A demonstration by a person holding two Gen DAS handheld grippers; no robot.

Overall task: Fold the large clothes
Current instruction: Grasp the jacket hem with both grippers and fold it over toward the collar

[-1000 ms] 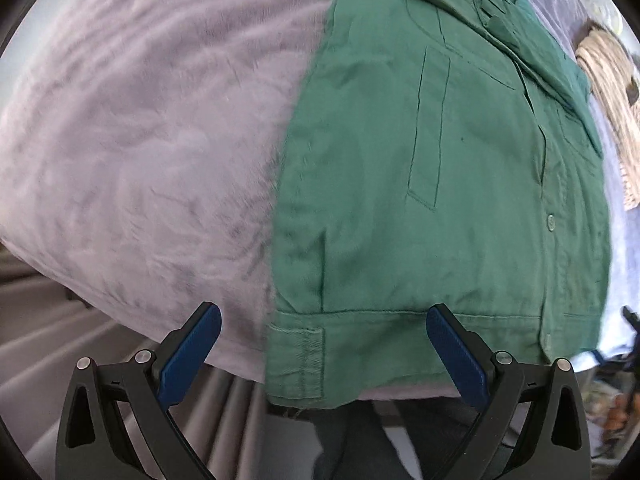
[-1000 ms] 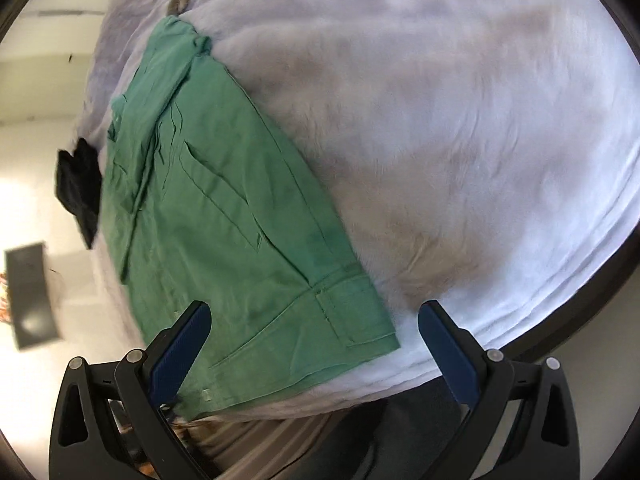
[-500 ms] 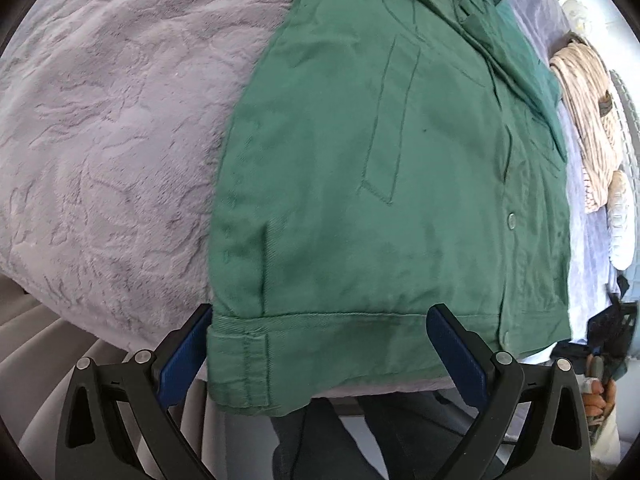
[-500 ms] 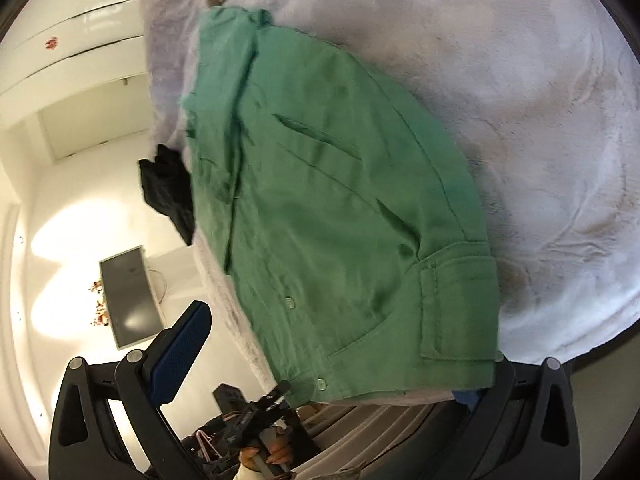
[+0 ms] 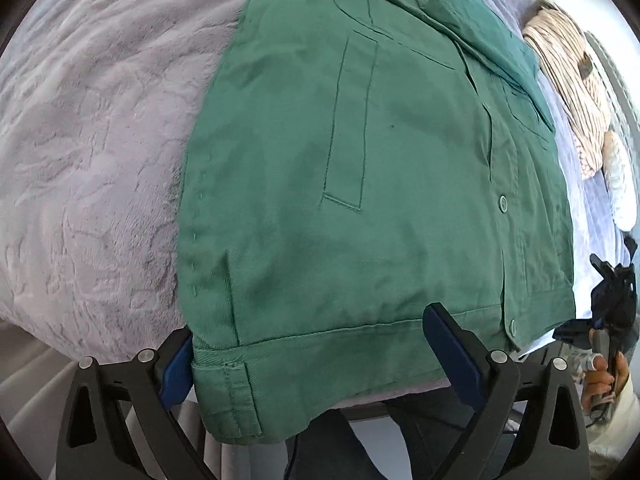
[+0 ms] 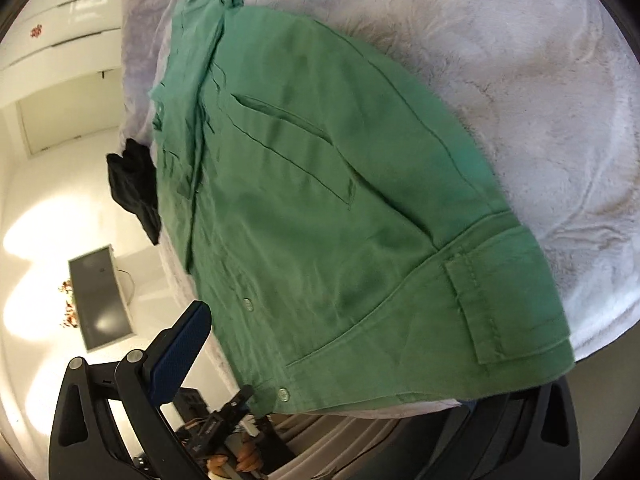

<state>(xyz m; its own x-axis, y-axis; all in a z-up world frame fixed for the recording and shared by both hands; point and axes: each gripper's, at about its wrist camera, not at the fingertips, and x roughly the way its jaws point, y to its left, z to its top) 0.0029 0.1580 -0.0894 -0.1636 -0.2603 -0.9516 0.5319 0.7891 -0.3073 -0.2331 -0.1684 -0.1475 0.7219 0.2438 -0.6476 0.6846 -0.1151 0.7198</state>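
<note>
A green jacket [image 5: 380, 184] lies folded and buttoned on a lavender plush blanket [image 5: 100, 140], its hem hanging over the near edge of the bed. My left gripper [image 5: 312, 356] is open at the hem's left corner: the left pad sits just outside the corner and the right pad rests against the hem band. In the right wrist view the jacket [image 6: 320, 220] fills the middle. My right gripper [image 6: 320, 332] is open at the buttoned hem corner; its left pad is off the cloth and its right finger is hidden under the hem.
A striped beige knit [image 5: 572, 80] lies at the far right of the bed. A black garment [image 6: 132, 184] hangs at the bed's far edge. A grey screen [image 6: 100, 296] stands beyond. A hand [image 5: 600, 380] holds the other gripper at the right.
Both grippers have closed in on the jacket's hem. The left one now straddles the hem's left corner; the right one swung round so the hem covers its right finger.
</note>
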